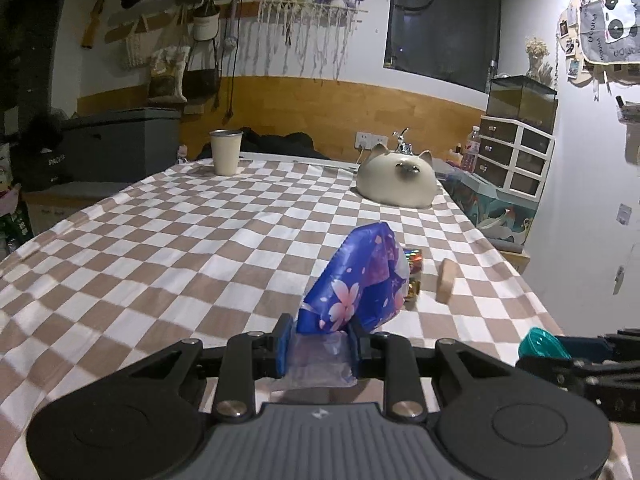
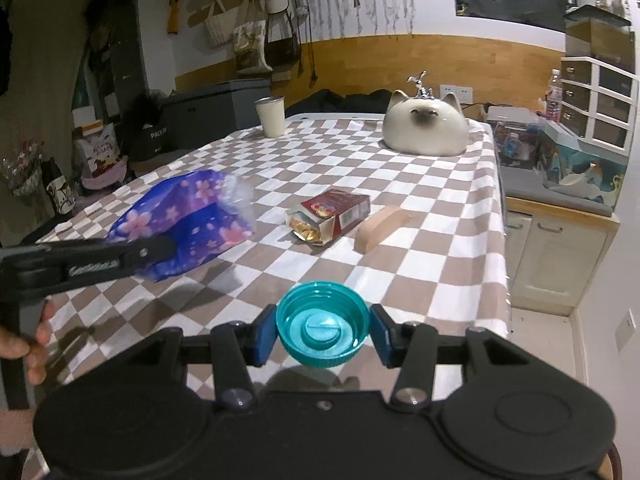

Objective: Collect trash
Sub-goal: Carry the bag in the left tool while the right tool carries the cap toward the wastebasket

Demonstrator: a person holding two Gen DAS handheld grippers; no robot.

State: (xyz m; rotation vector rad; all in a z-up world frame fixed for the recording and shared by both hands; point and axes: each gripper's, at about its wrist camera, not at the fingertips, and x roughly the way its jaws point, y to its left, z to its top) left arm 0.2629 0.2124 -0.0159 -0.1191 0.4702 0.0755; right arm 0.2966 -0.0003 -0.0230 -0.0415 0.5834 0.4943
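My left gripper is shut on a blue bag with pink cherry blossoms, held above the checkered tablecloth; the bag also shows in the right wrist view. My right gripper is shut on a teal bottle cap, its hollow side facing the camera; the cap shows at the right edge of the left wrist view. A torn red snack box and a tan block lie on the cloth ahead.
A cream cat-shaped ceramic and a cream cup stand at the table's far end. A drawer unit and a cabinet are to the right of the table. A grey box stands at the far left.
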